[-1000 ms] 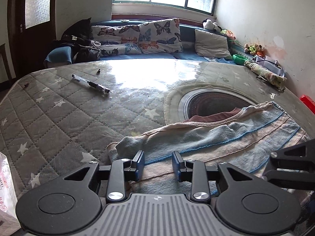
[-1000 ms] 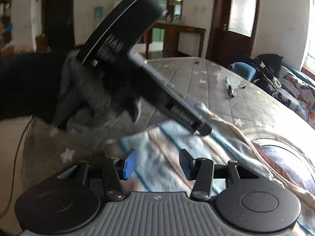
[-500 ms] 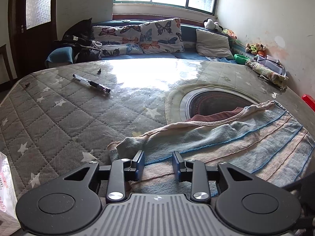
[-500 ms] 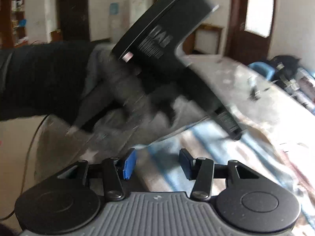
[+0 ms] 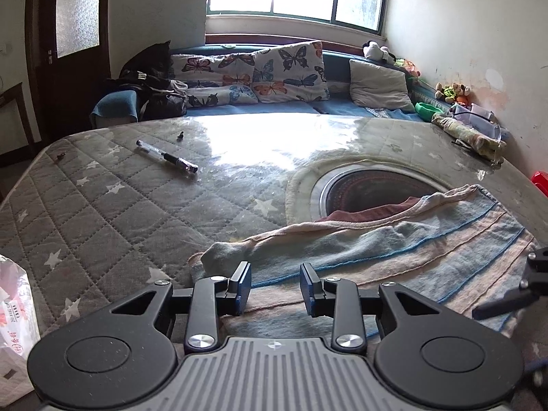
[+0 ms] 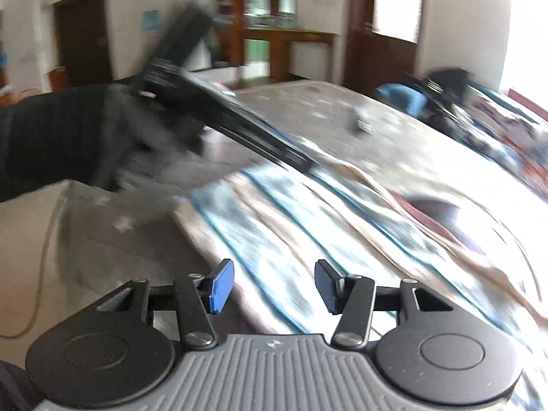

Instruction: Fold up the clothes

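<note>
The striped garment (image 5: 394, 257) lies spread on the quilted star-patterned table cover (image 5: 102, 212), pale blue and beige bands with thin blue lines. Its neck edge, showing a dark red inner layer, runs along the near rim of the round opening (image 5: 373, 188) in the tabletop. One bunched end sits just ahead of my left claw (image 5: 275, 287).

That left claw has its blue pads parted, a clear gap between them and nothing in it, cloth directly below and in front. At the right edge of this view I catch a black bit of my other tool over the garment's far end.

From my right claw (image 6: 272, 286), the picture is smeared with motion blur. Its pads stand wide apart, empty, over the striped cloth near its corner. Across the fabric I see my left hand (image 6: 85, 144), in a dark sleeve, gripping the left tool, whose tip comes down to the garment; I can't tell if it touches.

Further out: a pen (image 5: 166, 156) lies on the cover, well apart from the clothing. Butterfly cushions (image 5: 267, 72) line the blue sofa under the window, and a white bag (image 5: 15, 322) sits at the left edge.
</note>
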{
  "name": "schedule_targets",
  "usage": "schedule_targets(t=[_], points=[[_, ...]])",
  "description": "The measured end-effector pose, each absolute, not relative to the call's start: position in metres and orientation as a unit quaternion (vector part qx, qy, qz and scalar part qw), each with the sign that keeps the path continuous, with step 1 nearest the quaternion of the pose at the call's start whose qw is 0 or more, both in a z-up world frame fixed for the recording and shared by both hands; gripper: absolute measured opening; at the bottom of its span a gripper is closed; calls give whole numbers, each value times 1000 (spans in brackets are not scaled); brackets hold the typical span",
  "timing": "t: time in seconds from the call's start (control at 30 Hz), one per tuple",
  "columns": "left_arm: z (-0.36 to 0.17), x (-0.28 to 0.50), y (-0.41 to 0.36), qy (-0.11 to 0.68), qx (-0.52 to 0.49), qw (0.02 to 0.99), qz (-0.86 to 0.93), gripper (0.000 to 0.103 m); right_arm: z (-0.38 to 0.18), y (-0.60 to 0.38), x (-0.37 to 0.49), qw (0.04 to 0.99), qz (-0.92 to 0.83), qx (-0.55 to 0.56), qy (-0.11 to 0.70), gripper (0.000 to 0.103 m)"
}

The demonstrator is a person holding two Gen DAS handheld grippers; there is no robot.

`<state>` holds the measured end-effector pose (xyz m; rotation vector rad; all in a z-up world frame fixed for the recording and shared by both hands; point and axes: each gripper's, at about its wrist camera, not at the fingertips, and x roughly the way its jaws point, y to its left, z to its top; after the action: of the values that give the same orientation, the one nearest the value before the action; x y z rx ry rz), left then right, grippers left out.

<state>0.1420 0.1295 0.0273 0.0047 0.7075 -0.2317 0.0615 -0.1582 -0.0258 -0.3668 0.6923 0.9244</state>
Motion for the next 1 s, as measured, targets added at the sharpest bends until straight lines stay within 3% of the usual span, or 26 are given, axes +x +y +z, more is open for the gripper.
schedule_targets(t=[0.3, 1.0], points=[[44, 122, 87, 325, 27, 935, -138, 35, -42, -233, 53, 846, 364, -120, 371, 53], [14, 100, 0, 348, 12, 910, -224, 42, -35, -321, 84, 907, 245, 19, 342, 56]])
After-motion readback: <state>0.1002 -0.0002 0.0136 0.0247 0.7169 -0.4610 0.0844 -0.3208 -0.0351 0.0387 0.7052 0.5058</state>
